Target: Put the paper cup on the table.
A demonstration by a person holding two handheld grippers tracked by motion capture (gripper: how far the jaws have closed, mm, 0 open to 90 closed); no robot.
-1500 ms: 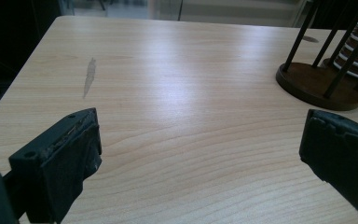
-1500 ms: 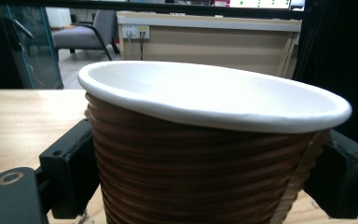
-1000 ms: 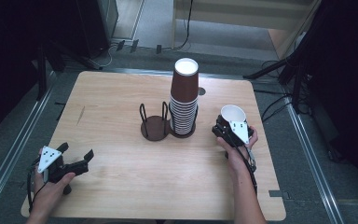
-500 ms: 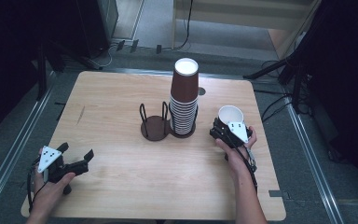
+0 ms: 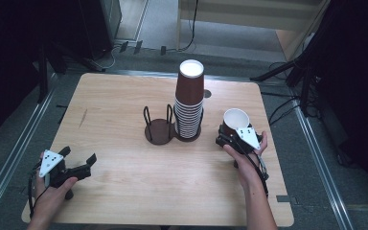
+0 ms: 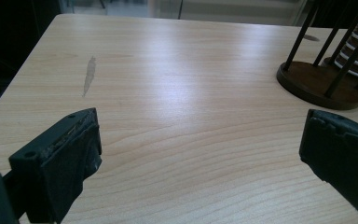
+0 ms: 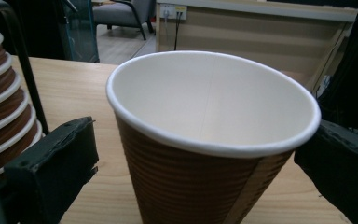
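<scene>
Black grippers point(image 5: 90, 164) w/ grey triangular plates, cables.

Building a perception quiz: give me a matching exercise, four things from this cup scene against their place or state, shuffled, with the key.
Things:
1. single paper cup
2. cup stack
3. empty wire holder
4. left gripper

Places or states:
A. upside down, standing at mid-table
B. open, over bare wood at the near left
C. mouth up, between the right gripper's jaws
D. just left of the stack, nothing in it

Pairs: 1-C, 2-A, 3-D, 4-B
</scene>
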